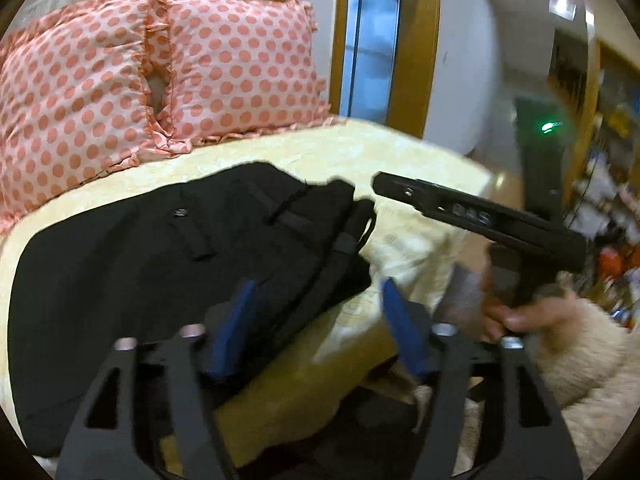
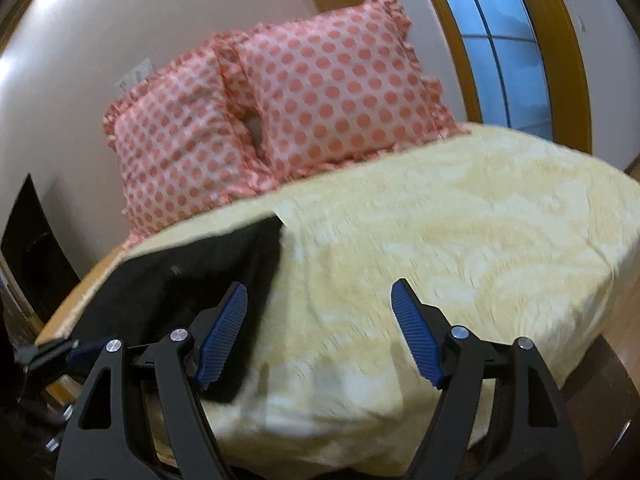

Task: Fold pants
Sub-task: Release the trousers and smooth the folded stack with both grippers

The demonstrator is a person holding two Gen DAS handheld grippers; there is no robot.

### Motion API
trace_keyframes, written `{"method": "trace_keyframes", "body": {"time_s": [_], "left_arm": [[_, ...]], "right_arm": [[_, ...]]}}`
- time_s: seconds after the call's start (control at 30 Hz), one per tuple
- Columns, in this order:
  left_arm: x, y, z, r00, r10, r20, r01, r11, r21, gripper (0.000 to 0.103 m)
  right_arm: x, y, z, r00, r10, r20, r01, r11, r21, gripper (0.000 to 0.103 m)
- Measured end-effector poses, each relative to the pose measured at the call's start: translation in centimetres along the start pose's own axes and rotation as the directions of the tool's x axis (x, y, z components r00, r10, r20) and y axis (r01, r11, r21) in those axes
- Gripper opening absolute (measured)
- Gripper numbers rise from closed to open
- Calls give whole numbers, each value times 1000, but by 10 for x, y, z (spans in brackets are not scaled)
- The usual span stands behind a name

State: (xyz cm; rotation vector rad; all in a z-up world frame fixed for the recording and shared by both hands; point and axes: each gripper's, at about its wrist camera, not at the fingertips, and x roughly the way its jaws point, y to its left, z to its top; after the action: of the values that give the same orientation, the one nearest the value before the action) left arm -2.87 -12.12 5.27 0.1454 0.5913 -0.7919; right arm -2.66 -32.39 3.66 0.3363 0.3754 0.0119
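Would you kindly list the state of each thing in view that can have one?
black pants: folded into a compact stack, lying on the bed, held by neither gripper
left gripper: open, empty
right gripper: open, empty
polka-dot pillows: propped upright against the wall
yellow blanket: spread over the bed

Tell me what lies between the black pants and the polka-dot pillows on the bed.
Only bare yellow bedspread. In the right wrist view, a strip of it separates the black pants from the polka-dot pillows; the left wrist view shows the same.
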Motion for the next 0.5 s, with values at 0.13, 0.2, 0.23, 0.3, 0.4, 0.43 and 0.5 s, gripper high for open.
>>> {"method": "trace_keyframes", "body": {"time_s": [0.13, 0.2, 0.23, 0.3, 0.4, 0.43, 0.5], "left_arm": [[-36, 36, 4, 986, 97, 136, -79, 988, -129, 100], [-40, 59, 3, 966, 223, 132, -191, 957, -219, 101], [-38, 68, 3, 957, 270, 107, -237, 940, -245, 101], [-31, 86, -3, 933, 358, 46, -331, 899, -288, 101], [-21, 100, -14, 919, 394, -23, -380, 870, -315, 101], [-19, 103, -18, 916, 398, -42, -390, 863, -321, 101], [-13, 110, -28, 914, 398, -83, -401, 853, -333, 101]], "right_arm": [[1, 41, 13, 989, 151, 12, -149, 985, -91, 76], [4, 61, 12, 976, 216, -5, -215, 968, -132, 76], [7, 71, 11, 970, 243, -19, -243, 959, -149, 76], [14, 82, 8, 964, 264, -42, -267, 949, -167, 76], [30, 88, -1, 965, 240, -108, -256, 951, -175, 77], [35, 86, -6, 968, 213, -131, -234, 956, -175, 78], [42, 83, -15, 970, 163, -182, -195, 965, -176, 78]]}}
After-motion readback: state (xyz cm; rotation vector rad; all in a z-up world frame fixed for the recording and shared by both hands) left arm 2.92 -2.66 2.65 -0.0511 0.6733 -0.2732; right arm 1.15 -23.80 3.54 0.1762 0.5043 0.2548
